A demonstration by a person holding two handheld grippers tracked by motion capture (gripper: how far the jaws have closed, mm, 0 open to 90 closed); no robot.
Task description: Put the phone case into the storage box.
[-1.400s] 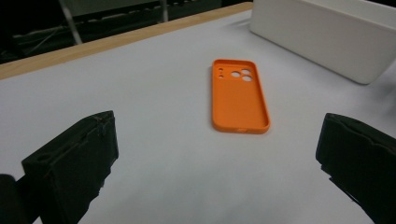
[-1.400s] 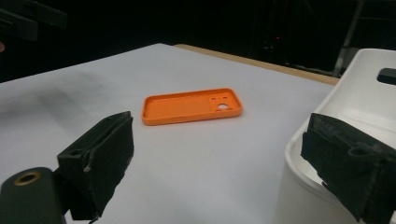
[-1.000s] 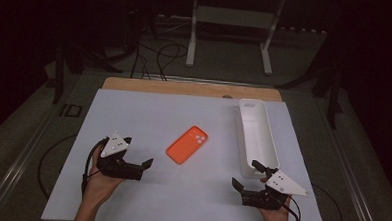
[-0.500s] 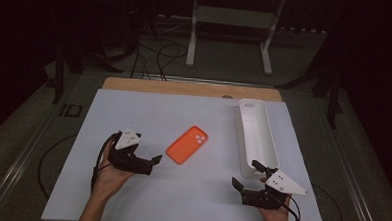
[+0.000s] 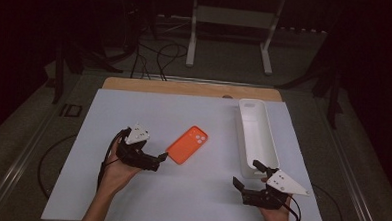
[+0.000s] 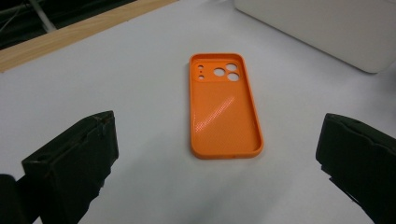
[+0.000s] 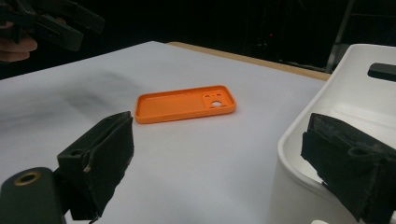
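The orange phone case [image 5: 187,144] lies hollow-side up; your left hand-held gripper [image 5: 158,159] points at it, jaws spread.

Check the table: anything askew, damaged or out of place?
Nothing stands out. The orange phone case lies flat, hollow side up and empty, angled to the table edges but intact. The white tray sits upright at the right. The left gripper and right gripper are both open, touching neither.

Black gripper [image 5: 158,158] jaws, grey three-cornered plates, trailing cables.
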